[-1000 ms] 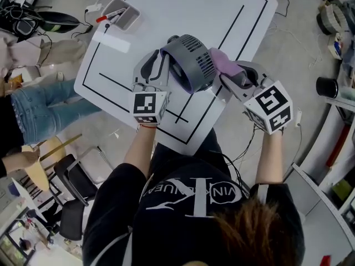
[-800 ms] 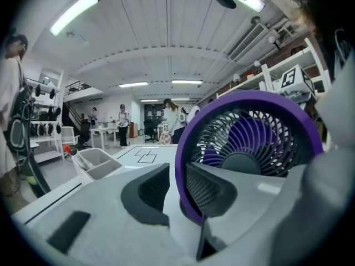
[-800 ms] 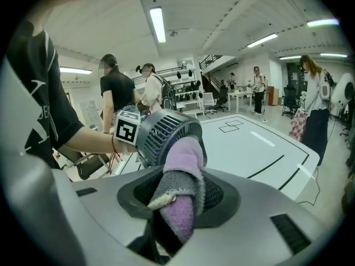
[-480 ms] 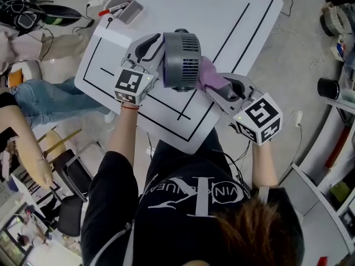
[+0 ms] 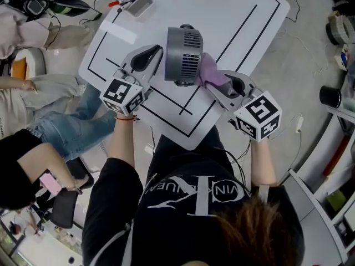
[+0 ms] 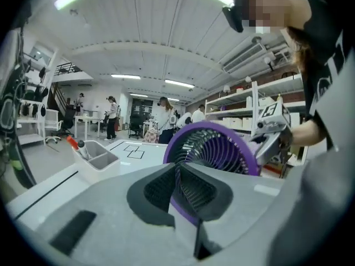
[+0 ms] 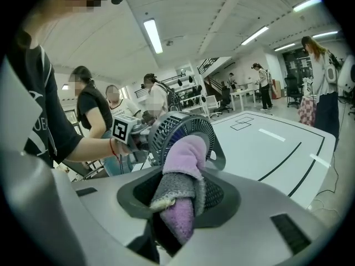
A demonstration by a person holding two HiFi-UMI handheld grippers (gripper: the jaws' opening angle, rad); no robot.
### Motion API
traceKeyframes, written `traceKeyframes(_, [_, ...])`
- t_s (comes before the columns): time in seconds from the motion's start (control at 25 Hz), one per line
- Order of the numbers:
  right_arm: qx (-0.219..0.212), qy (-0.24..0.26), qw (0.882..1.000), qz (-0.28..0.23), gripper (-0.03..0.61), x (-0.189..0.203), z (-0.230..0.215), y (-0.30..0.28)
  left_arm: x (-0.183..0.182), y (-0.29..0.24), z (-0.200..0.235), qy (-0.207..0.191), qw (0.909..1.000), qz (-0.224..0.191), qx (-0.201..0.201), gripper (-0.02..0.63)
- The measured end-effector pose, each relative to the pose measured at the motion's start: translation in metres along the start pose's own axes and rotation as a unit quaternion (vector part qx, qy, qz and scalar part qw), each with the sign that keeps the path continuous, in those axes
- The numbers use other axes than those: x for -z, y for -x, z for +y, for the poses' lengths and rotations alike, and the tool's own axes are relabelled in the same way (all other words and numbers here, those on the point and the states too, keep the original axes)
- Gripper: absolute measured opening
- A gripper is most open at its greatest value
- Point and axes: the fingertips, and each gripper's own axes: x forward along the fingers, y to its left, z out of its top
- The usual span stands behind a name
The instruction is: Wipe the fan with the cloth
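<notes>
1. Big open workshop with strip lights overhead, and a white desk (image 5: 233,15) with black lines marked on it is taking up the middle.
2. Count on or over the desk: one fan (image 5: 183,49), one purple cloth (image 5: 209,73), and one grey tray (image 5: 136,1) with pens in it sitting at the far corner. Plus two hand-held grippers, one per hand.
3. The fan is sitting over the near part of the desk, right between the two. Can't tell if it's actually resting on the surface.
4. The left hand-held gripper (image 5: 157,53) has just been closing. Its jaws are standing narrow and pinching the fan's purple front rim.
5. The right hand-held gripper (image 5: 217,86) is clamping down on the bunched cloth, and the cloth's free end is pressing against the fan's grey back grille.
</notes>
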Motion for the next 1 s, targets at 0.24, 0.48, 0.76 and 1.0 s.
traceKeyframes(0.24, [-0.01, 0.014, 1.0, 0.0, 0.138, -0.006, 0.003, -0.007, -0.041, 0.044, -0.016, 0.079, 0.9922, -0.086, 0.043, 0.079])
traceKeyframes(0.48, [-0.007, 0.04, 0.999, 0.01, 0.14, -0.017, 0.006, -0.018, -0.033, 0.061, -0.021, 0.149, 0.9822, -0.082, 0.08, 0.196])
traceKeyframes(0.76, [-0.027, 0.053, 0.998, 0.007, 0.14, -0.025, 0.018, -0.033, -0.011, 0.071, -0.033, 0.183, 0.9734, -0.063, 0.124, 0.239])
traceKeyframes(1.0, [-0.031, 0.09, 0.995, 0.007, 0.141, -0.032, 0.032, -0.053, 0.004, 0.078, -0.018, 0.193, 0.9757, -0.055, 0.089, 0.157])
